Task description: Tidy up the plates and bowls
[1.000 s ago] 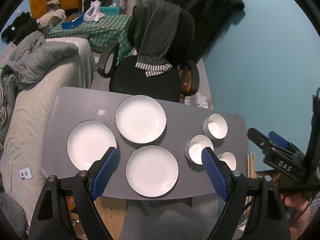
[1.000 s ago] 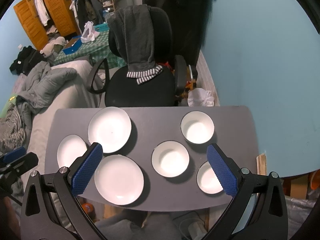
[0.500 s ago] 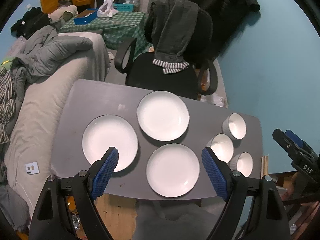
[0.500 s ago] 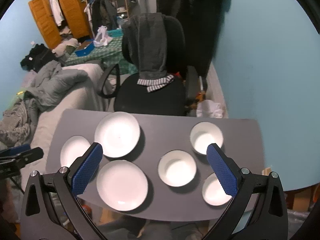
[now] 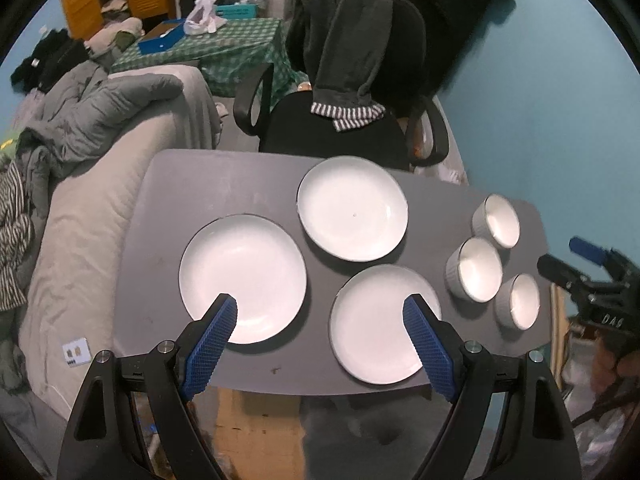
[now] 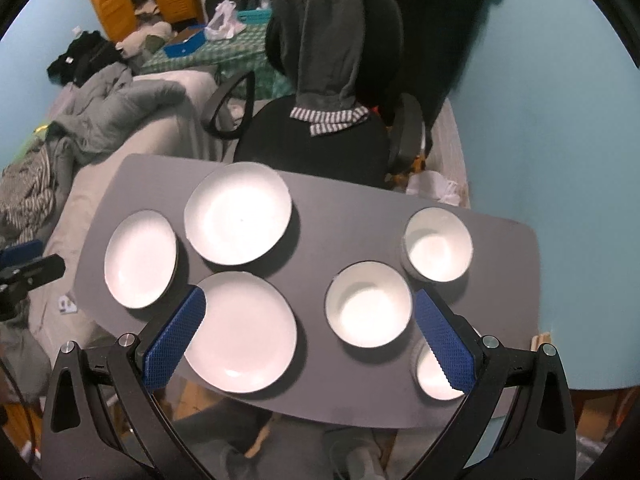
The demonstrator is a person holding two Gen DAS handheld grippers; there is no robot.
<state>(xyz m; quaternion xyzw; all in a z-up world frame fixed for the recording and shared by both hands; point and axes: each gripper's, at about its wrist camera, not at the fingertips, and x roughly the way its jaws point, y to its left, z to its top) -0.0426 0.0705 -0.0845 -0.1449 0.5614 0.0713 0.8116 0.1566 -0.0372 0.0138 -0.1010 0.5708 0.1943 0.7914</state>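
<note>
three plates point(image 5: 242, 276) left, three bowls point(image 6: 368, 304) right on table point(image 6: 344, 224) (none stacked). left gripper point(image 5: 320, 320) and right gripper point(image 6: 310, 320) both spread wide, empty, above near edge.

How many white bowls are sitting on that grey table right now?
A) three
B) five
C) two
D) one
A: three white bowls stand apart on the grey table, a far bowl, a middle bowl and a near bowl partly behind a gripper finger; the other three white dishes are flat plates.
</note>
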